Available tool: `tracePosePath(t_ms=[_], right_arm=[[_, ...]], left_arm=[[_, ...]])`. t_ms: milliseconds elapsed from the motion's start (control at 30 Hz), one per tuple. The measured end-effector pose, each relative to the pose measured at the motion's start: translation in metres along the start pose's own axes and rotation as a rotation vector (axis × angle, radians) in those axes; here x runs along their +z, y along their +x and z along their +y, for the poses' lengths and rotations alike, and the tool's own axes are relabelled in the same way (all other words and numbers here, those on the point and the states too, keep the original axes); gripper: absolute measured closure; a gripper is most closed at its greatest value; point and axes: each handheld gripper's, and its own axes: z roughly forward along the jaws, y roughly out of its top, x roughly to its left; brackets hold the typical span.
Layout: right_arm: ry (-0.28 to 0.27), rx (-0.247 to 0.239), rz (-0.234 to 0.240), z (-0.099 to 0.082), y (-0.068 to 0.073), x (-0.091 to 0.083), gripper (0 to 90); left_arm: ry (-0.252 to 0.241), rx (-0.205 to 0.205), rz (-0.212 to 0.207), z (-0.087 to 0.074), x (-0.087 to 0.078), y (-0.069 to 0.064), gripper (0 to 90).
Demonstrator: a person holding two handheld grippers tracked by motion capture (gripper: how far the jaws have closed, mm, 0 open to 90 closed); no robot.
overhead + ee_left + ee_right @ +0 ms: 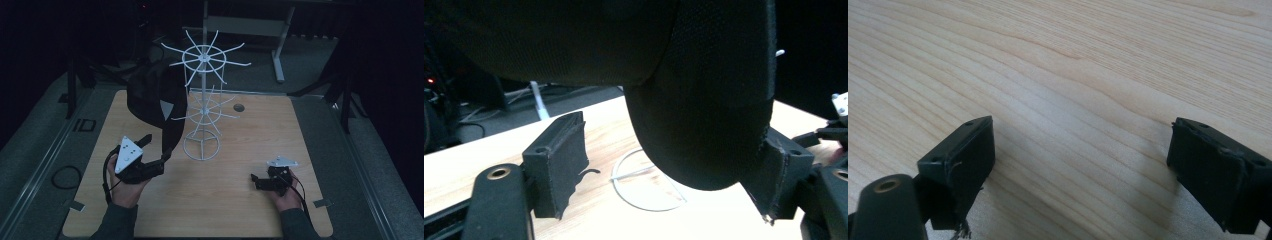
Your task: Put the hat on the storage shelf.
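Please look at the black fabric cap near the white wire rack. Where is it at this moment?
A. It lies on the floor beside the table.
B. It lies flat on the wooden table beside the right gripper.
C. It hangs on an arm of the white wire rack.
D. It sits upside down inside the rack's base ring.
C: in the high view the black fabric cap hangs from a left arm of the white wire rack, above the open left gripper.

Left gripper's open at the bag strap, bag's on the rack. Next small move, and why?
Probably back the left gripper away toward the person. Its jaws stand open with the black bag strap loose between them, touching one pad at most, and the bag seems to hang from the white wire rack. The right gripper rests open over bare table.
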Motion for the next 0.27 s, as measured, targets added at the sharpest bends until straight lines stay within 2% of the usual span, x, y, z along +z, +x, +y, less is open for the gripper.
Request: tracePosePath(t_ms=[267], right_arm=[[0.0,0.0,0.0,0.0,0.0,0.0,11.7]], left_arm=[[0.01,-0.016,-0.019,-0.0068,-0.0025,0.0021,24.5]])
